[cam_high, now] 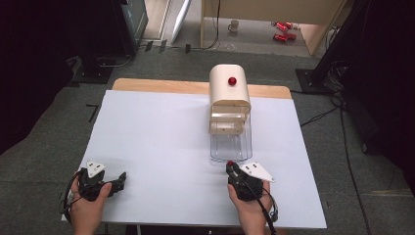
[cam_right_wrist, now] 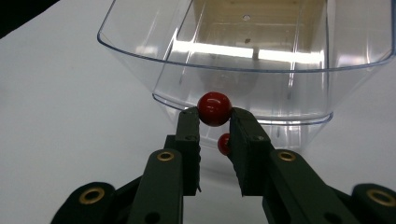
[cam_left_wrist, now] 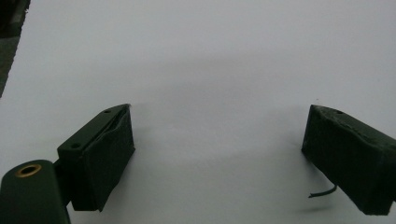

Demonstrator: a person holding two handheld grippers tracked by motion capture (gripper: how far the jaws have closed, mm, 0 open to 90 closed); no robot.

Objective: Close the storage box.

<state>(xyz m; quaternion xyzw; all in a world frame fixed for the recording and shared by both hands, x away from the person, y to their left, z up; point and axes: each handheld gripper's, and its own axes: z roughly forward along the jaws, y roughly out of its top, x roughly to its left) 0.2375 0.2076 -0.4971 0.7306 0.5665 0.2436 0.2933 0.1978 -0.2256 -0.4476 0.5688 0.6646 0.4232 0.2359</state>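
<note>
A cream box-shaped cabinet (cam_high: 229, 95) with a red knob (cam_high: 232, 81) on its top stands at the far middle of the white table (cam_high: 156, 142). A clear plastic drawer (cam_high: 231, 144) (cam_right_wrist: 243, 56) is pulled out of it toward me. On the drawer's front sits a small red ball knob (cam_right_wrist: 214, 108) (cam_high: 230, 163). My right gripper (cam_right_wrist: 214, 115) (cam_high: 231, 166) is shut on that ball, with both pads pressed to its sides. My left gripper (cam_high: 122, 178) (cam_left_wrist: 219, 135) rests near the table's front left, open, with bare table between its fingers.
A strip of wooden tabletop (cam_high: 161, 86) shows past the white sheet's far edge. Grey carpet surrounds the table, with black stands (cam_high: 98, 63) at the back left and cables (cam_high: 342, 127) on the right. A mug (cam_high: 234, 25) and red cans (cam_high: 282, 30) lie on the floor far behind.
</note>
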